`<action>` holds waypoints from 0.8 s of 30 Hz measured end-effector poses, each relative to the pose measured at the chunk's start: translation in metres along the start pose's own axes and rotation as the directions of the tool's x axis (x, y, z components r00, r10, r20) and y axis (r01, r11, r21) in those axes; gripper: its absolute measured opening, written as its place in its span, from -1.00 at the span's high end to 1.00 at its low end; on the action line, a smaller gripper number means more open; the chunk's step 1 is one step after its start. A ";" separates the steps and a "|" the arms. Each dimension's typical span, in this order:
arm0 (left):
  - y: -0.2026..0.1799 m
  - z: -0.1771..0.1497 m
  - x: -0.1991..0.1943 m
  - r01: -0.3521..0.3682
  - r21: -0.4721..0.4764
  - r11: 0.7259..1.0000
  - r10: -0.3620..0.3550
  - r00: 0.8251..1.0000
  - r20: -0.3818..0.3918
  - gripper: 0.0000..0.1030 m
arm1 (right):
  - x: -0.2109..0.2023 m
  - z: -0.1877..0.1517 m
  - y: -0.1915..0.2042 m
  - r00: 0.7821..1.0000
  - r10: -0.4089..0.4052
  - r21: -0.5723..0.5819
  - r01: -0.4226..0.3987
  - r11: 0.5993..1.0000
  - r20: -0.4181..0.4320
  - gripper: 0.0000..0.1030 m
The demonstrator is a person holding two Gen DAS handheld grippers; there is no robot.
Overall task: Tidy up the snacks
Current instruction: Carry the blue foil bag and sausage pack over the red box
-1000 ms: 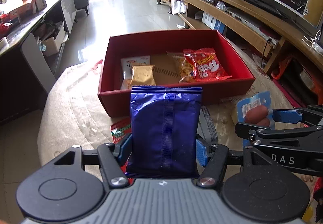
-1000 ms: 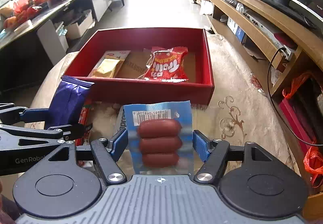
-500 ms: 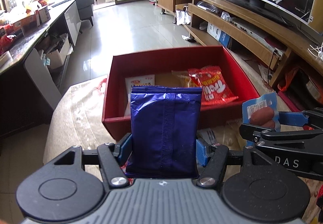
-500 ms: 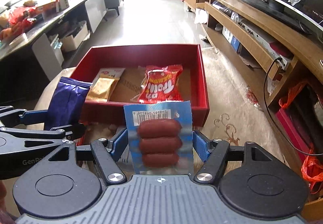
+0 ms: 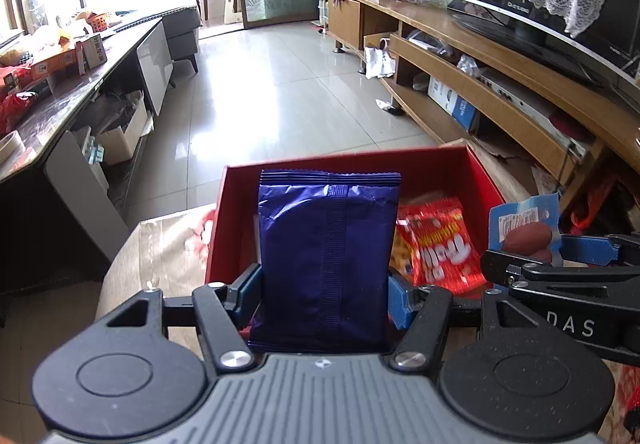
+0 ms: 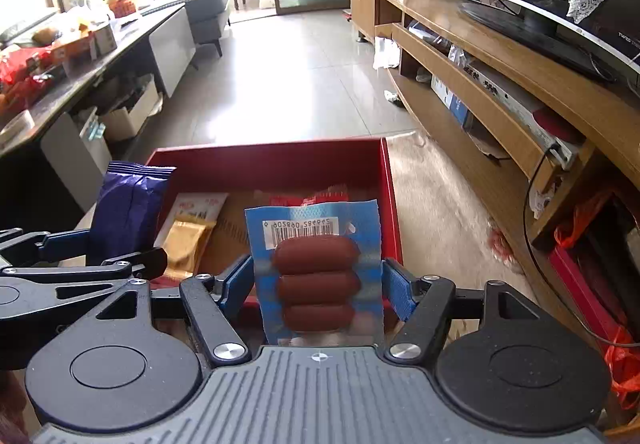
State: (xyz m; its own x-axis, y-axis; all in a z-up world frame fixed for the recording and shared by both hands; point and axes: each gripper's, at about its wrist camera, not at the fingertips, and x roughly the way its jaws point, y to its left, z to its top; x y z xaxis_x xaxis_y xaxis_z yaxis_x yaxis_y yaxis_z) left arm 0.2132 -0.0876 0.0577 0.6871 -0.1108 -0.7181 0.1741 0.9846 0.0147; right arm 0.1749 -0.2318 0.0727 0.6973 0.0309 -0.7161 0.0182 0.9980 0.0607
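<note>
Inside red box (image 6: 272,164): 3 snack packets (image 6: 188,240).

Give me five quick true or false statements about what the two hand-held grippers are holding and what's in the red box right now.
1. The left hand-held gripper holds a dark blue snack bag. True.
2. The right hand-held gripper is empty. False: it grips a blue sausage pack.
3. The red box already holds a red snack bag. True.
4. The sausage pack shows four sausages. False: three.
5. A gold packet lies on the floor outside the box. False: it lies inside the box.
</note>
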 end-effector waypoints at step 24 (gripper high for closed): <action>0.007 0.023 0.070 -0.051 -0.058 0.997 0.048 0.997 -0.066 -0.10 | 0.064 0.025 0.003 0.999 -0.012 -0.015 0.012 1.000 -0.035 -0.45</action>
State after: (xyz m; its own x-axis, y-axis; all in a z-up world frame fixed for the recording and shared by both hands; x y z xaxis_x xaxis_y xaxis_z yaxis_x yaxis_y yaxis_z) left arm 0.2788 -0.0920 0.0235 0.6466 -0.0547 -0.7608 0.0970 0.9952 0.0109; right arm 0.2380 -0.2286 0.0443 0.6713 0.0204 -0.7409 0.0154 0.9990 0.0414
